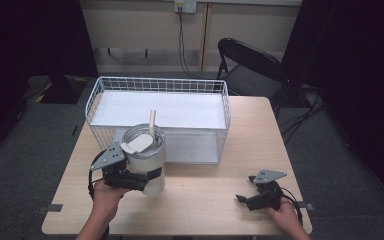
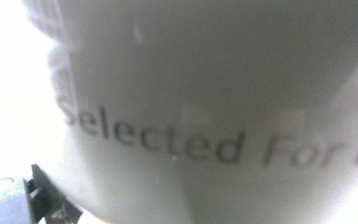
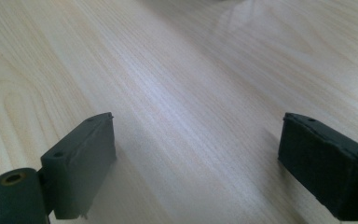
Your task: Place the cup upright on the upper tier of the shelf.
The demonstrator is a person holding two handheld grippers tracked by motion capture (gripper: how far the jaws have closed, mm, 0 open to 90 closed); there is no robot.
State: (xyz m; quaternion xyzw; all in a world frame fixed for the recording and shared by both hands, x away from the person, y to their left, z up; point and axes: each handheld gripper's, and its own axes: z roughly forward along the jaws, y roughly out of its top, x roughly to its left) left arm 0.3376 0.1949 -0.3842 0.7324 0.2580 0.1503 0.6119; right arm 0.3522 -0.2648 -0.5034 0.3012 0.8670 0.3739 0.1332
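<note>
The left gripper (image 1: 147,179) is seen clamped round an upright white tumbler (image 1: 146,157) just before the wire basket (image 1: 157,85), while the right gripper (image 1: 244,198) is held open, well apart

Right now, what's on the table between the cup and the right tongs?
Nothing: in the high view, bare wood table separates the white cup from the right tongs.

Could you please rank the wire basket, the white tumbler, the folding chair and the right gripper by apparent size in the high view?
1. Wire basket
2. Folding chair, though farther off
3. White tumbler
4. Right gripper
</note>
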